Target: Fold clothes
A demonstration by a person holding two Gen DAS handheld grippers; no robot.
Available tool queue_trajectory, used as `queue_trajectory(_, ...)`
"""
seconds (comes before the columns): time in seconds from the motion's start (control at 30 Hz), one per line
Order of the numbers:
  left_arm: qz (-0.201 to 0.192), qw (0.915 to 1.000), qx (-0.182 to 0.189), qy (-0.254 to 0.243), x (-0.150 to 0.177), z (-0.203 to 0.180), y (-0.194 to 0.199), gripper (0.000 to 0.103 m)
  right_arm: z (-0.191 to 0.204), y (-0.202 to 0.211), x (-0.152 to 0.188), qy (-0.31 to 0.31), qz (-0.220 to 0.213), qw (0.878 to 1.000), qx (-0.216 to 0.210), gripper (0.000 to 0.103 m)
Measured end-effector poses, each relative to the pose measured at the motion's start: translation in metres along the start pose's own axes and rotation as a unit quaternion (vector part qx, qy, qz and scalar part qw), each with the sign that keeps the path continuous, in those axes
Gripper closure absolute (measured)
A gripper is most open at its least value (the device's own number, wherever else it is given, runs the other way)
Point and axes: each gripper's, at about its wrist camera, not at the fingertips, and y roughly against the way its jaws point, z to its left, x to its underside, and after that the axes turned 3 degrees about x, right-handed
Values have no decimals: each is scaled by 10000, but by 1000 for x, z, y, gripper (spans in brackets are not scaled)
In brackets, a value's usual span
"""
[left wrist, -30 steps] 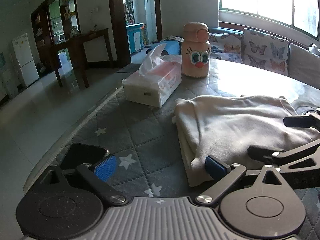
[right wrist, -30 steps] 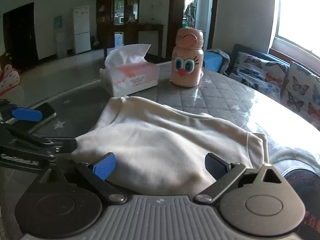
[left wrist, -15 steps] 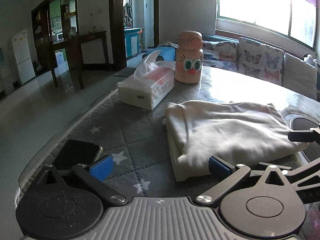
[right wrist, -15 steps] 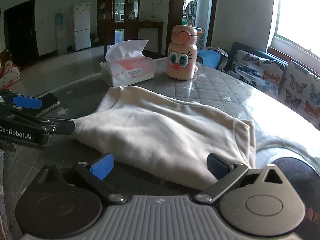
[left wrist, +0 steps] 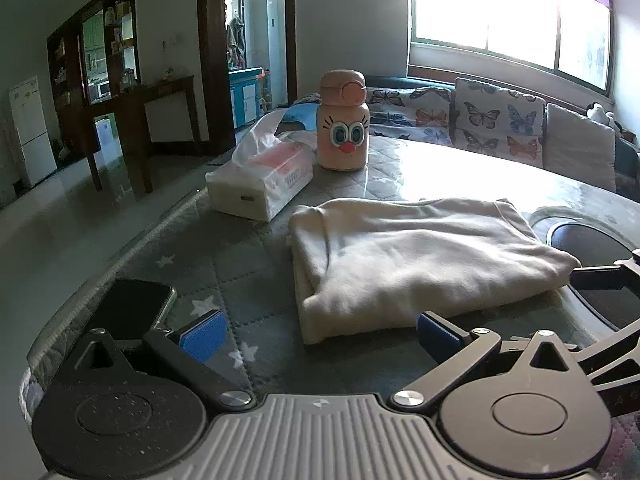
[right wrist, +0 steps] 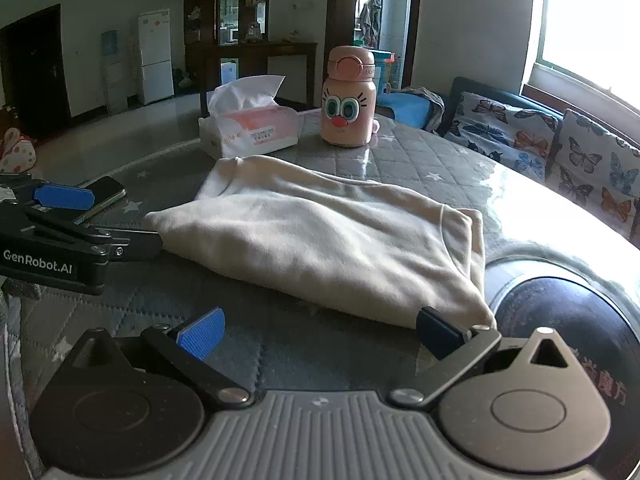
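A smartphone [left wrist: 132, 312] is seen at the desk's [left wrist: 240, 264] left edge. The left gripper [left wrist: 318, 334] is held spread, empty. The folded cream sweatshirt [left wrist: 408, 256] lies mid-desk, with the right gripper [right wrist: 320, 330] likewise spread just before it.

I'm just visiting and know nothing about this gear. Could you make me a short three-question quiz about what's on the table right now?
1. True or false: the left hand-held gripper is clamped on the folded cream garment.
2. What lies nearest the left hand-held gripper's blue pad: A) the black phone, B) the tissue box, C) the pink bottle?
3. Fill in: the pink bottle stands ___ the tissue box, beyond the garment.

Key: 1 false, both hand-held grippers are open and hold nothing, the right hand-held gripper too. 2 A. 3 beside.
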Motion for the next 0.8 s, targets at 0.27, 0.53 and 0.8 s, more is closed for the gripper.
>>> queue_trajectory(0.27,200,9998,-38,-32,14,-8,2,0,-3,13,10,-82,0,10000,37,0)
queue_trajectory(0.53,209,9997,-98,-25,22,-15,7,0,-3,24,16,-119,-32,9999,35,0)
queue_trajectory(0.8,243,9995,-196,-56,28,-18,10,0,-1,32,19,-156,-89,9998,51,0)
